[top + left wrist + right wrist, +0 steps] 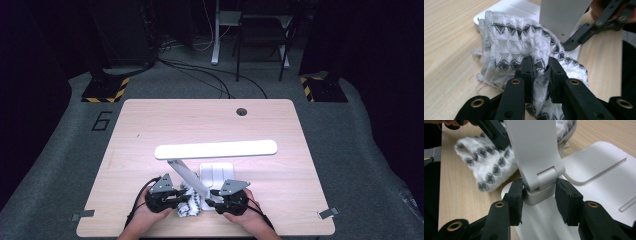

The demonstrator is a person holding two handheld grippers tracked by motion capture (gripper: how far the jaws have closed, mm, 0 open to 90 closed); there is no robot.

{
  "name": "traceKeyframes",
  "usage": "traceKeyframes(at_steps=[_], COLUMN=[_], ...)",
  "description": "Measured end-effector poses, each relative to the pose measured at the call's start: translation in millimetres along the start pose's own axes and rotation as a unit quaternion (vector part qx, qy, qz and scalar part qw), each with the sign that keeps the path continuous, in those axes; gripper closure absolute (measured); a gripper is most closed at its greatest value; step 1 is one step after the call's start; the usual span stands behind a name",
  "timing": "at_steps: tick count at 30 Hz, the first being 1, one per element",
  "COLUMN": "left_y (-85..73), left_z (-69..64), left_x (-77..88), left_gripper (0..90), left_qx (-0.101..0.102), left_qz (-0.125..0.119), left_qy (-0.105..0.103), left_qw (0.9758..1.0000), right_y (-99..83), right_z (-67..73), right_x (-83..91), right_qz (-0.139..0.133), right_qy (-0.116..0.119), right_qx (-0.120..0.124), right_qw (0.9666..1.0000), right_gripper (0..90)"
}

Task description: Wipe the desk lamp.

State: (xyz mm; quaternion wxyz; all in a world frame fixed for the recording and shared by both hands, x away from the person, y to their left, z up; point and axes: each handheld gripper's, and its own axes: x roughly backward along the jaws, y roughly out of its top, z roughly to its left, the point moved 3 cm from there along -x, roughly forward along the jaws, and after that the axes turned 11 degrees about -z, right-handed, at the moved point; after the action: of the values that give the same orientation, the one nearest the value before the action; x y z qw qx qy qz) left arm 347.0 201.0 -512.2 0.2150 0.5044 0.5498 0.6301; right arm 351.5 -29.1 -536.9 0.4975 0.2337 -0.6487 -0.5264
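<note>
A white desk lamp stands near the table's front edge, with a long flat head (215,149), a slanted arm (187,175) and a square base (217,172). A white cloth with a dark diamond pattern (511,42) lies bunched to the left of the base (186,206). My left gripper (540,66) is shut on a fold of this cloth. My right gripper (539,192) has its pads pressed on both sides of the hinge (544,180) where the arm meets the base (599,182). The cloth (489,167) lies behind the arm, blurred.
The pale wooden table (150,125) has a cable hole (242,111) at the back. Tape tabs mark its front corners (82,215). Beyond it are grey floor, cables and stands with striped feet (105,90).
</note>
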Motion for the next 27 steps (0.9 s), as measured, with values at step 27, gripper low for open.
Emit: traceKeyframes(at_steps=[27], left_y=[4.6], left_z=[-4.2], left_x=[-23.1], left_gripper=[77.8], left_qx=[0.007], left_qz=[-0.005], left_qy=[-0.024], left_qw=[0.9997], right_y=[-0.3], right_z=[-0.2], right_x=[0.1], right_qz=[0.0], right_qy=[0.001], right_qx=[-0.004], right_qw=[1.0], right_gripper=[58.8])
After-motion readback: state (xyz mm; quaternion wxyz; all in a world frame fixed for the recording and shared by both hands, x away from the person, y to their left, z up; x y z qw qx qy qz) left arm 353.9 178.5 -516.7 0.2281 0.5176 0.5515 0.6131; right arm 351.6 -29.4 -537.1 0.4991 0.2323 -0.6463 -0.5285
